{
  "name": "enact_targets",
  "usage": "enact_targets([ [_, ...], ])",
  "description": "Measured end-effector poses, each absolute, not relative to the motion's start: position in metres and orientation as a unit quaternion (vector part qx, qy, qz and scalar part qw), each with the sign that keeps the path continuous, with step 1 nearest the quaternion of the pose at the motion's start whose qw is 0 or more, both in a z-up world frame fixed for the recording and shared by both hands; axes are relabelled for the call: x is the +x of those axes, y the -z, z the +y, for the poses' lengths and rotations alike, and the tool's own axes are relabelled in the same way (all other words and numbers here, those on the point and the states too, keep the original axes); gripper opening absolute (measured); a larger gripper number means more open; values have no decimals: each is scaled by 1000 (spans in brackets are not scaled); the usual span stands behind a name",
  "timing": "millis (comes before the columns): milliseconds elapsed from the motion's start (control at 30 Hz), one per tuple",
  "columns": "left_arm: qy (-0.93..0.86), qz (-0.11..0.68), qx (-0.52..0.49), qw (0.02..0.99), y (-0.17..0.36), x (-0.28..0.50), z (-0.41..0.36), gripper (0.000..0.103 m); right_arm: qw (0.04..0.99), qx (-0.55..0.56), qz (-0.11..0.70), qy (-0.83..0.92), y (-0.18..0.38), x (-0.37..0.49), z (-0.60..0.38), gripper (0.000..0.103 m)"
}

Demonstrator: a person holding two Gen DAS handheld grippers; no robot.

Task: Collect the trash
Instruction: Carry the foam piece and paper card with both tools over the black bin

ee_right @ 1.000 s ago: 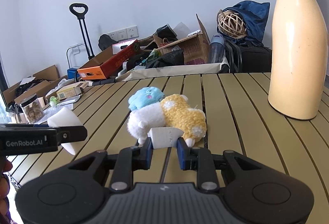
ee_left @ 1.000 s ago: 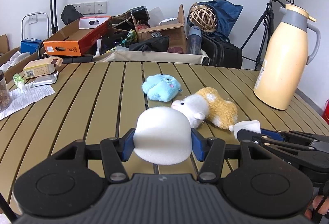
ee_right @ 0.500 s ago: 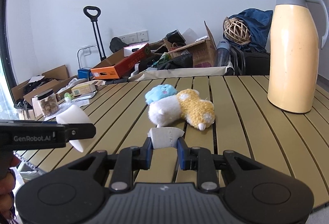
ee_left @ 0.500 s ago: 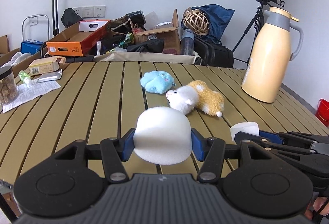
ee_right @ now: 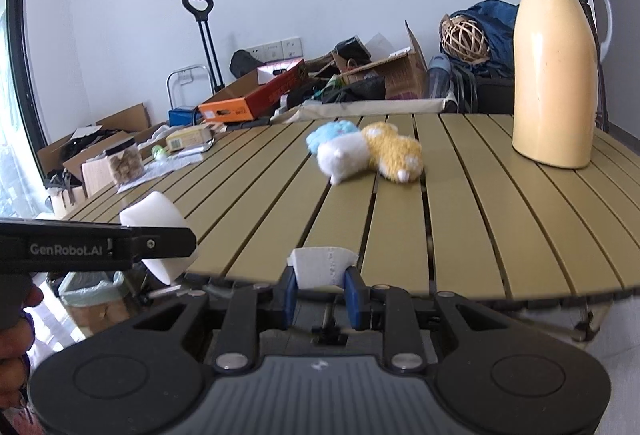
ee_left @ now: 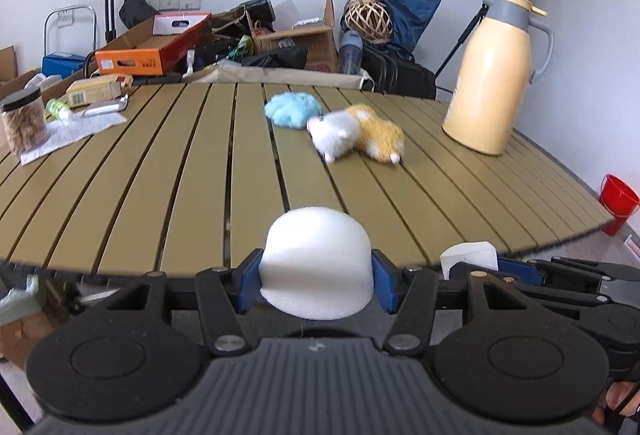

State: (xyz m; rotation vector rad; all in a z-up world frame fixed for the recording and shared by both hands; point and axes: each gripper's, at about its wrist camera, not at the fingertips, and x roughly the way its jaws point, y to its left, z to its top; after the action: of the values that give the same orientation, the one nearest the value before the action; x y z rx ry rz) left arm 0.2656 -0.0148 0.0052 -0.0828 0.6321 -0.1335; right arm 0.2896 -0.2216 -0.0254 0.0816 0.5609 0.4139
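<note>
The left gripper (ee_left: pixel 316 285) pinches a white foam piece (ee_left: pixel 316 263) between its blue pads, the rounded top of the foam rising above the fingers. It hangs at the near edge of the slatted table (ee_left: pixel 160 175), just off the boards. The right gripper (ee_right: pixel 320 287) is pressed onto a small crumpled white paper (ee_right: pixel 322 265), held at that same near edge, to the right of the foam.

Each view catches the other tool from the side. The left wrist view shows the right gripper as a dark bar low on the right with the paper at its tip; the right wrist view shows the left gripper as a black bar marked GenRobot.AI, the foam poking out above and below it.

Only the left wrist view shows a red bucket (ee_left: pixel 618 197) on the floor past the table's right edge. Only the right wrist view shows a bin lined with a pale green bag (ee_right: pixel 94 295) on the floor below the table's near left corner, under the foam.

On the table, well beyond both grippers, lie a blue plush (ee_left: pixel 294 109) and a white and yellow plush toy (ee_left: pixel 358 133), touching or nearly so. A tall cream thermos jug (ee_left: pixel 500 75) stands upright toward the table's right side. A jar with a black lid (ee_left: pixel 22 123) stands on the table's far left.
</note>
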Motion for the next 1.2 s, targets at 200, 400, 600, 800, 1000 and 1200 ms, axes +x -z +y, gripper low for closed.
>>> enact_targets([
  [200, 61, 340, -39, 938, 12, 230, -9, 56, 929, 43, 304, -205, 41, 254, -222, 24],
  [400, 52, 366, -38, 928, 29, 201, -2, 56, 916, 36, 340, -210, 62, 217, -214, 24],
  [600, 45, 388, -36, 920, 47, 177, 2, 56, 906, 29, 366, -212, 80, 188, -209, 24],
  [800, 35, 414, -32, 909, 67, 165, 9, 56, 893, 19, 397, -210, 101, 173, -205, 24],
  [1000, 24, 443, -32, 895, 91, 161, 14, 56, 882, 16, 426, -202, 121, 170, -204, 24],
  [1200, 17, 471, -34, 881, 116, 161, 18, 56, 872, 15, 449, -195, 137, 173, -202, 24],
])
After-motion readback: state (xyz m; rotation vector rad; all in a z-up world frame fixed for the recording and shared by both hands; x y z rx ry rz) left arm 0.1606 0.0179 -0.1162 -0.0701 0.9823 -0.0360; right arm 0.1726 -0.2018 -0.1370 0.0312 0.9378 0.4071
